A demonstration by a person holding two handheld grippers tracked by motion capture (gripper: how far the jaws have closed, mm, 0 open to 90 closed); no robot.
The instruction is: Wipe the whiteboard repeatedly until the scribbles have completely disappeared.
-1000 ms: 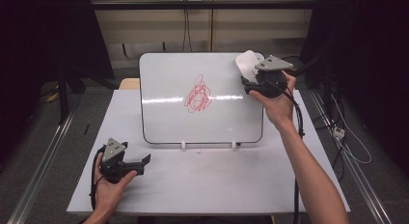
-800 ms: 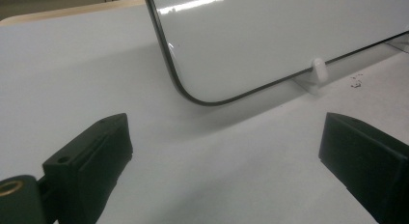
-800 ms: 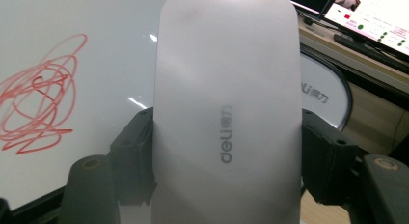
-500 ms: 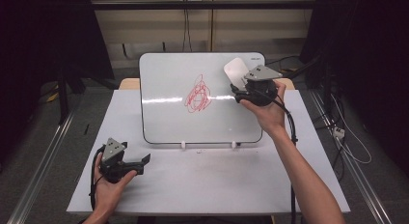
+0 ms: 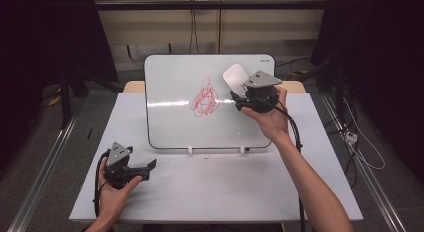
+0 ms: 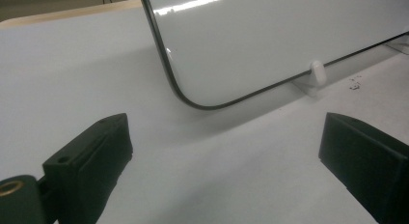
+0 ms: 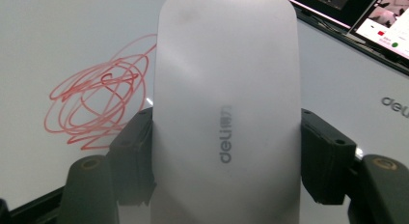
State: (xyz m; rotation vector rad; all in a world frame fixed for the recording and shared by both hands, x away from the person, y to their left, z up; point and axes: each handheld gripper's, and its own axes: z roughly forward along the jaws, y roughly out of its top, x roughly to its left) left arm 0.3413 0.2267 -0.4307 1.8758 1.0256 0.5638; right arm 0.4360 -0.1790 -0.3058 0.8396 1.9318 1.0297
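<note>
A whiteboard [image 5: 175, 117] leans upright at the back of the table, with a red scribble [image 5: 205, 99] near its middle. My right gripper [image 5: 239, 99] is shut on a white eraser [image 5: 234, 78], held in front of the board just right of the scribble. In the right gripper view the eraser [image 7: 226, 113] stands between the jaws, and the red scribble [image 7: 99, 108] lies to its left. My left gripper [image 5: 147, 167] rests low on the table near the front left, open and holding nothing. The left gripper view looks at the whiteboard's lower corner [image 6: 193, 96].
The white table [image 5: 225, 187] has open room in front of the board. Two small white clips [image 5: 190, 150] hold the board's bottom edge. Cables [image 5: 360, 147] trail on the floor to the right. Metal rails run along both sides of the table.
My right gripper has carried the eraser leftward and slightly down across the board, toward the scribble. The left gripper has stayed put.
</note>
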